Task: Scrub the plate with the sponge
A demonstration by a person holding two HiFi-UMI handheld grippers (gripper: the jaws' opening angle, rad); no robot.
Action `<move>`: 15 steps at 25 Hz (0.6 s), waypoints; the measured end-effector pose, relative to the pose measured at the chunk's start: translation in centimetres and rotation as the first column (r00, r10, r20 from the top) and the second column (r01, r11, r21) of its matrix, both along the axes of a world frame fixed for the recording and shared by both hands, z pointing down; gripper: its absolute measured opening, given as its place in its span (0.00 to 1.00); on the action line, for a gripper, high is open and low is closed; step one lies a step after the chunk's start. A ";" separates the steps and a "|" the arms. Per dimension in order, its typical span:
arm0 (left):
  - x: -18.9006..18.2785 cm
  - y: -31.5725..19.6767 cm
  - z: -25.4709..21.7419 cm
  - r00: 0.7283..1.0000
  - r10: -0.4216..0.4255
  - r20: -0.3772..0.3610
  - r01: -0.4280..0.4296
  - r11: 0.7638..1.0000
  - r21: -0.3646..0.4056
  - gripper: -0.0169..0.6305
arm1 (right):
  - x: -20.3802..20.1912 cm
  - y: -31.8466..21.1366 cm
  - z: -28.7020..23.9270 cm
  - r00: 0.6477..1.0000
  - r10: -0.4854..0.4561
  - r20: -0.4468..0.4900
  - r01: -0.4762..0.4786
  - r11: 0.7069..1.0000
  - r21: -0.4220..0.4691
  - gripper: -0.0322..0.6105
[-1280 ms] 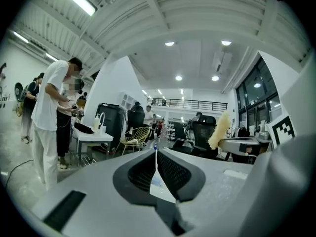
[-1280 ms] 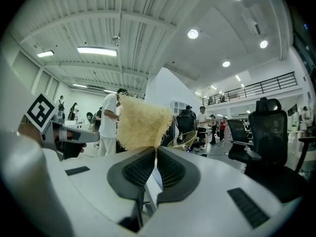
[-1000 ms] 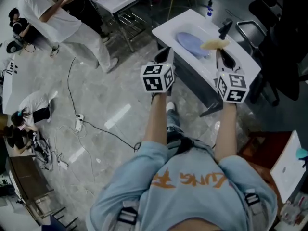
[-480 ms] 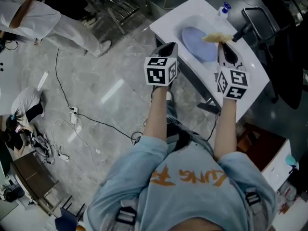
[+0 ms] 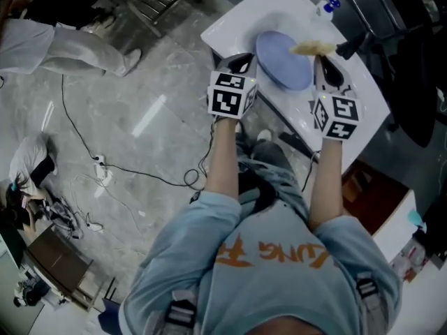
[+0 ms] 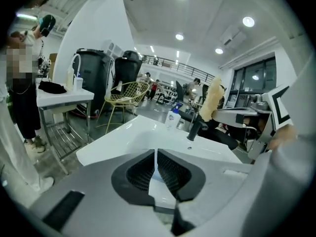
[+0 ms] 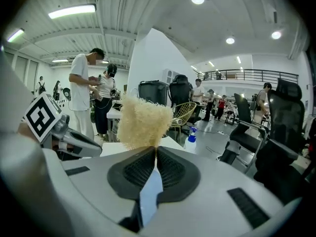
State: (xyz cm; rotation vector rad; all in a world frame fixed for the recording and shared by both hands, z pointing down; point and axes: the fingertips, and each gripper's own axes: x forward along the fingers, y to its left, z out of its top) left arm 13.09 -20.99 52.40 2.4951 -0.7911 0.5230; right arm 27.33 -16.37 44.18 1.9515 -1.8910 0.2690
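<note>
The left tool [image 5: 241, 63] sits at the near edge of the white desk [image 5: 230, 21], close to its left corner. Its jaws are drawn together to a thin slit, and nothing shows between them in the left gripper view [image 6: 156, 154]. The left forearm [image 5: 223, 155] runs straight forward from the pale blue sleeve, with the marker cube on top. The right forearm [image 5: 325, 180] reaches forward in parallel, and the right tool [image 5: 323, 67] stands over the desk toward its right end. Its jaws are clamped on the lower edge of a yellow, fibrous sponge [image 7: 143, 122], which sticks out past the tips.

Between the two tools, the blue plate [image 5: 283, 65] lies in the basin sunk into the middle of the desk, just beside the left tool's tips. The sponge [image 5: 311, 47] is at the plate's far right rim; whether it touches the plate cannot be told. Just beyond the sponge, a black faucet [image 5: 348, 46] stands by the far edge. Farther on, a small bottle with a blue cap [image 5: 326, 7] stands upright near the far corner.
</note>
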 end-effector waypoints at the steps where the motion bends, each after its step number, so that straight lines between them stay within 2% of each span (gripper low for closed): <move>1: 0.3 -0.3 0.5 1.000 0.012 0.026 -0.012 1.000 0.001 0.03 | 0.6 0.0 0.5 1.000 0.009 0.003 -0.009 1.000 -0.010 0.07; 5: 1.5 -0.8 1.8 0.985 0.062 0.160 -0.070 0.997 0.046 0.04 | 2.2 0.1 2.0 1.000 0.021 0.008 -0.020 0.999 -0.044 0.07; 9: 2.9 -1.5 3.5 0.979 0.078 0.190 -0.079 0.997 -0.002 0.06 | 2.8 -0.4 3.7 1.000 -0.012 -0.021 0.011 0.998 -0.065 0.07; 15: 4.3 -2.9 6.1 0.966 0.090 0.243 -0.070 0.994 -0.089 0.15 | 3.5 -1.7 5.3 0.995 -0.067 -0.070 0.062 0.996 -0.066 0.07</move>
